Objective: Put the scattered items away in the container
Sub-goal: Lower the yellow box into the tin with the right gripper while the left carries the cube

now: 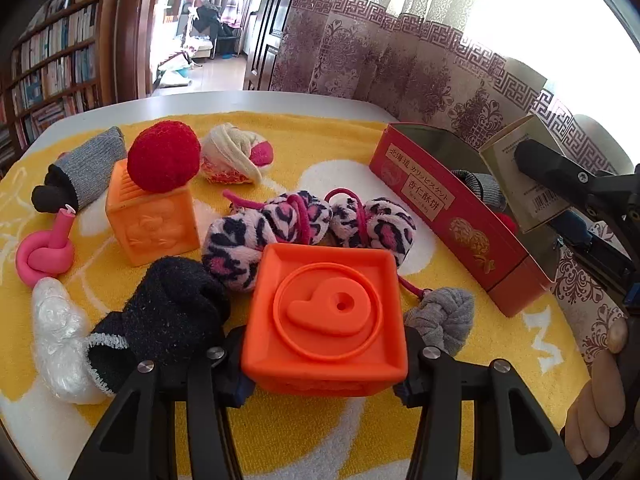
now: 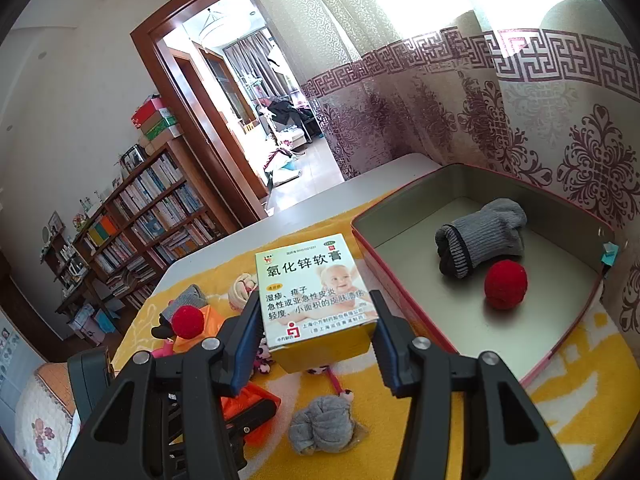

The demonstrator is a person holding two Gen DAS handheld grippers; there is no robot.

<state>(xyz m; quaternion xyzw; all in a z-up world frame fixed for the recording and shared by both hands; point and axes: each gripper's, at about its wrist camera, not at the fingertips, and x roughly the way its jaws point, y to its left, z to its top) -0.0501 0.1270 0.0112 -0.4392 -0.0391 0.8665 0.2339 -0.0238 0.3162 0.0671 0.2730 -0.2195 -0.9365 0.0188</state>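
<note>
Beyond the right gripper's [image 2: 316, 344] fingers, up and to their right, the red rectangular metal tin [image 2: 416, 320] is sitting on the yellow-and-white terry towel [image 1: 320, 148], its bare grey floor already carrying a rolled grey ribbed sock [image 2: 480, 236] and a fuzzy red pompom ball [image 2: 505, 285]. It looks rigid and smooth-walled, so things dropped in are likely to slide rather than stick.

Between the left gripper's [image 1: 324, 364] fingers, the orange moulded cube with a raised numeral in a ring [image 1: 324, 312] is sitting squeezed on its two side faces. It looks hollow, soft and rubbery, so it should be light but springy; I judge the flat sides low down the best hold, with only gentle pressure so it does not buckle or pop out.

Between the right fingers, the small yellow-and-white cardboard ointment box [image 2: 316, 300] is being pinched across its narrow sides, off the towel. Thin card dents easily and is a little slick, so a light grip near the middle suits it.

Just left of the left fingers, a black fleecy sock [image 1: 168, 312] is lying limp; ahead, pink leopard-print plush balls [image 1: 280, 232]; just right, a knotted grey sock [image 1: 444, 316]. All are soft, light, forgiving.
</note>
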